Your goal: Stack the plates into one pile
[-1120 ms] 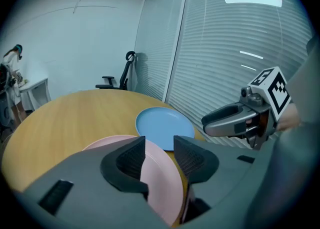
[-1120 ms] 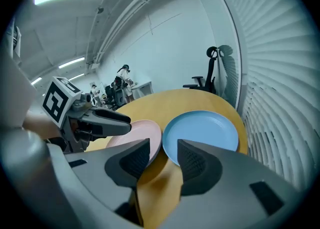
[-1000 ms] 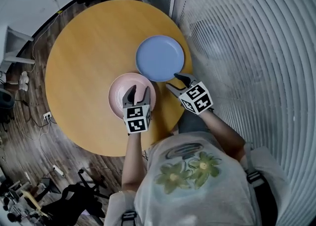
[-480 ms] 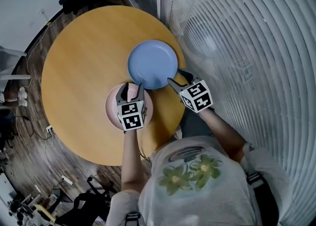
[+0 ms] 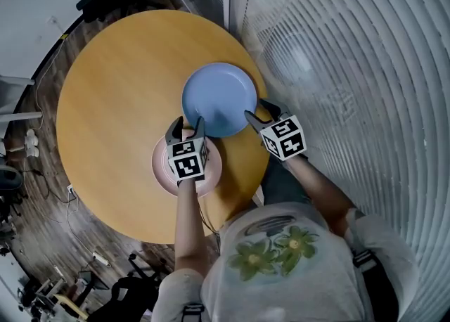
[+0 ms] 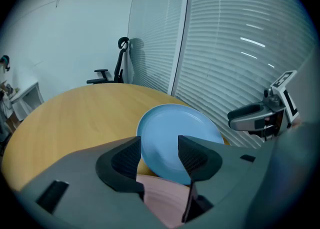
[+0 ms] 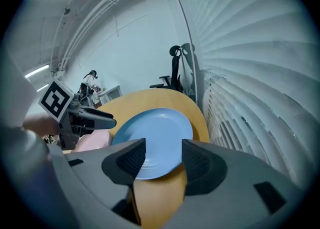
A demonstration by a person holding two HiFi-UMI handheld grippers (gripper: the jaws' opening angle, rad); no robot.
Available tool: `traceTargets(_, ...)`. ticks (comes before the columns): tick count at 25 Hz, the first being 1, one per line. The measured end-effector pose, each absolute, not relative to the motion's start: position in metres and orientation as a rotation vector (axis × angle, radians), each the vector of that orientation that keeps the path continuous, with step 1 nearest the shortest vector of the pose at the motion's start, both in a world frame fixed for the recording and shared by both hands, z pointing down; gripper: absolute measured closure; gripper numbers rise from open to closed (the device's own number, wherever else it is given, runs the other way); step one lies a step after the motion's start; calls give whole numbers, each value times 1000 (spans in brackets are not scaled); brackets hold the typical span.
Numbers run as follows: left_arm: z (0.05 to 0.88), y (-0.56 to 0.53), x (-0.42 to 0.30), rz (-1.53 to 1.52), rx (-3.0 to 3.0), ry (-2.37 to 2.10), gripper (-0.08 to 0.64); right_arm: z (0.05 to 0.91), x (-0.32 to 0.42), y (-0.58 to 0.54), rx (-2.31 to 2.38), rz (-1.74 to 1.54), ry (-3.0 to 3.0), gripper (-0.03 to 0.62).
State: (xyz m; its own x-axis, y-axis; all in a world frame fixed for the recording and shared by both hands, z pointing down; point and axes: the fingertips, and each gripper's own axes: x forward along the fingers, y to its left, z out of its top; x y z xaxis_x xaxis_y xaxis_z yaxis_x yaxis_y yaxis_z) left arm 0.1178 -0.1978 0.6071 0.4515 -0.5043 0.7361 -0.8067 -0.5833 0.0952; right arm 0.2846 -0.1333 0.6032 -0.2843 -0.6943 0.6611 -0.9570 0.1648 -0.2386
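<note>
Item 1. Round wooden surface (image 5: 105, 88): carrying both plates, spreading out far to the left of the blue plate (image 5: 219, 99).

Item 2. Pink plate (image 5: 160, 167): lying flat just below-left of the blue plate, rims meeting or overlapping, not telling which; partly lying under the left gripper.

Item 3. Left gripper (image 5: 187, 125): hovering over the pink plate, pointing at the blue plate's near-left rim. Jaws standing apart, having just been opening, pressing on nothing; only the blue plate's rim showing through the gap.

Item 4. Blue plate: sitting near the surface's right edge, between the two grippers.

Item 5. Right gripper (image 5: 256, 110): pointing at the blue plate's lower-right rim, tips just beside it. Jaws standing wide apart, having just been opening, gripping nothing; blue plate and bare wood showing through the gap.

Item 6. Slatted blinds (image 5: 351, 67): running along the right of the blue plate, beyond the surface's edge.

Item 7. Office chair (image 6: 112, 70): standing behind the surface, well apart from the blue plate.
</note>
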Motion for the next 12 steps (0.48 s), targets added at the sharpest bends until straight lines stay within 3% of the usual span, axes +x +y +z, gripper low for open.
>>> traceTargets(12,641,-239,126,1049,2199,-1094,327,645,308,-150,1636,1043,-1932,383)
